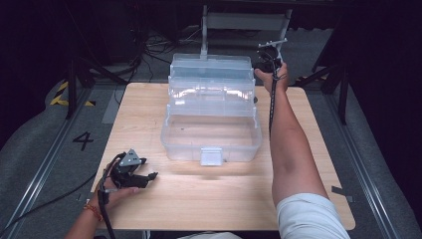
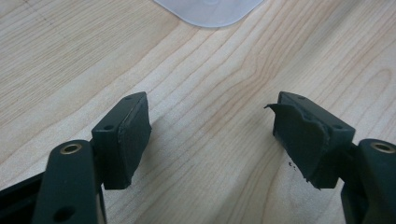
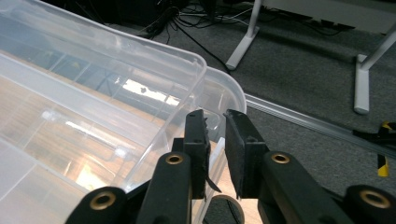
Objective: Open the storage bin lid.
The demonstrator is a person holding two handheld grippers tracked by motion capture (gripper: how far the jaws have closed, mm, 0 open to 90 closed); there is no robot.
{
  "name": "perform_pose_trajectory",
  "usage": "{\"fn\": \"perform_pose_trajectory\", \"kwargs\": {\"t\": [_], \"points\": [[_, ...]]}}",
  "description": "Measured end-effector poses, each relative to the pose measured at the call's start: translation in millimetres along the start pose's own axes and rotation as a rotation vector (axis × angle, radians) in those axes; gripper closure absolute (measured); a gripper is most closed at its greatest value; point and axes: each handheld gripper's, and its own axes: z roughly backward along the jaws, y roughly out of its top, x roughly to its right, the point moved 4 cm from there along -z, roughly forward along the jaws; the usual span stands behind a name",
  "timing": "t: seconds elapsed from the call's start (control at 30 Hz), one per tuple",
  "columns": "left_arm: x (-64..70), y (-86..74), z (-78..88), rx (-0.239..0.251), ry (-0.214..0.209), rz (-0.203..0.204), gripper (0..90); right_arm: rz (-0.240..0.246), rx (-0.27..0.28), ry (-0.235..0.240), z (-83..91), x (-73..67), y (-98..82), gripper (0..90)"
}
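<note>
A clear plastic tiered box [image 1: 211,132] stands open in the middle of the wooden table [image 1: 149,114], its trays stepped back towards the far edge. My right gripper [image 1: 260,64] reaches to the box's far right corner. In the right gripper view its jaws [image 3: 215,135] stand almost together, with the rim of the clear box [image 3: 93,116] running between the pads. My left gripper [image 1: 149,177] rests low at the near left of the table. Its jaws [image 2: 212,135] are wide apart over bare wood with nothing between them. A corner of the box [image 2: 210,11] lies ahead of them.
A white latch [image 1: 210,156] sticks out from the box's near wall. Beyond the table lie grey floor, metal rails [image 1: 40,169], cables [image 1: 149,45] and white desk legs [image 3: 245,42]. Yellow-black tape [image 1: 62,94] marks the floor at left.
</note>
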Motion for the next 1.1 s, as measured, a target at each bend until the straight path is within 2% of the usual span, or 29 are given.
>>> {"fn": "perform_pose_trajectory", "kwargs": {"t": [0.3, 0.63, 0.83, 1.1], "points": [[0.3, 0.0, -0.4, 0.004, -0.001, 0.005, 27.9, 0.016, 0.014, -0.007, 9.8, -2.0, 0.5, 75.2], [0.2, -0.2, -0.2, 0.0, -0.001, 0.002, 27.9, 0.05, 0.039, -0.009, 31.2, -8.5, -2.3, 73.7], [0.0, -0.2, -0.2, -0.001, -0.001, -0.001, 28.0, 0.058, 0.055, 0.006, 44.5, -8.7, -8.1, 71.3], [0.0, -0.2, -0.2, -0.001, -0.001, -0.001, 27.9, 0.109, 0.059, 0.015, 59.4, -19.7, -18.8, 69.3]]}}
